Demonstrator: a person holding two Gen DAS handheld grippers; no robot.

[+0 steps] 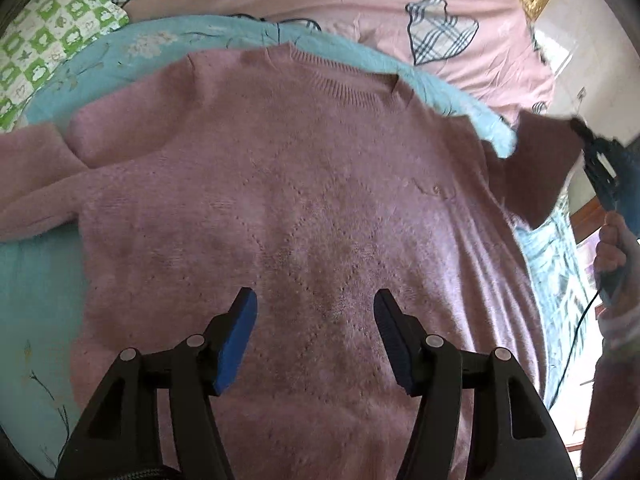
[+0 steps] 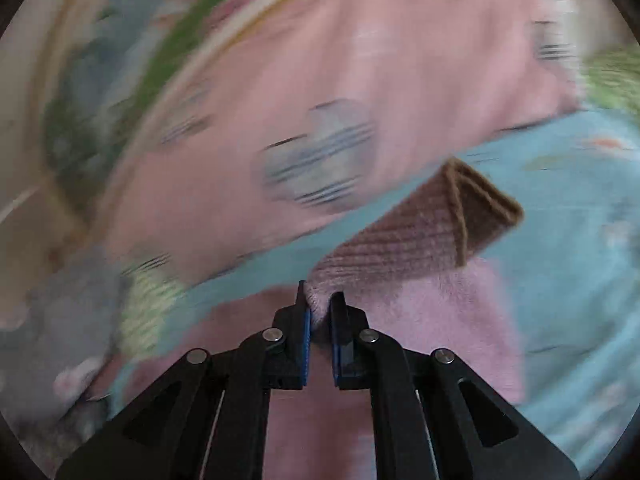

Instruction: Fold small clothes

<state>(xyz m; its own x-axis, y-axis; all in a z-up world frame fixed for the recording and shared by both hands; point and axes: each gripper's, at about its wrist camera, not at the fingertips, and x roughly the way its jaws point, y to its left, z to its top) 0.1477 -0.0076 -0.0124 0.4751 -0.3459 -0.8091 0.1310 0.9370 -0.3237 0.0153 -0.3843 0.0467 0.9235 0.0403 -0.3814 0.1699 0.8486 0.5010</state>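
Note:
A pink knitted sweater [image 1: 304, 208] lies spread flat on a light blue quilt [image 1: 36, 280], collar toward the far side. My left gripper [image 1: 316, 306] hovers open over the sweater's lower middle, nothing between its blue pads. The sweater's right sleeve [image 1: 536, 168] is lifted off the bed at the right edge, held by my right gripper [image 1: 588, 136]. In the right wrist view my right gripper [image 2: 320, 304] is shut on the pink sleeve fabric, and the ribbed cuff [image 2: 432, 228] sticks out beyond the fingertips. The left sleeve [image 1: 32, 176] rests flat at the left.
A pink bedspread with plaid heart patches [image 1: 440, 32] covers the bed beyond the quilt. A green-and-white checked pillow [image 1: 52, 32] sits at the far left. A person's hand [image 1: 612, 248] holds the right gripper's handle at the right edge. The right wrist view's background is motion-blurred.

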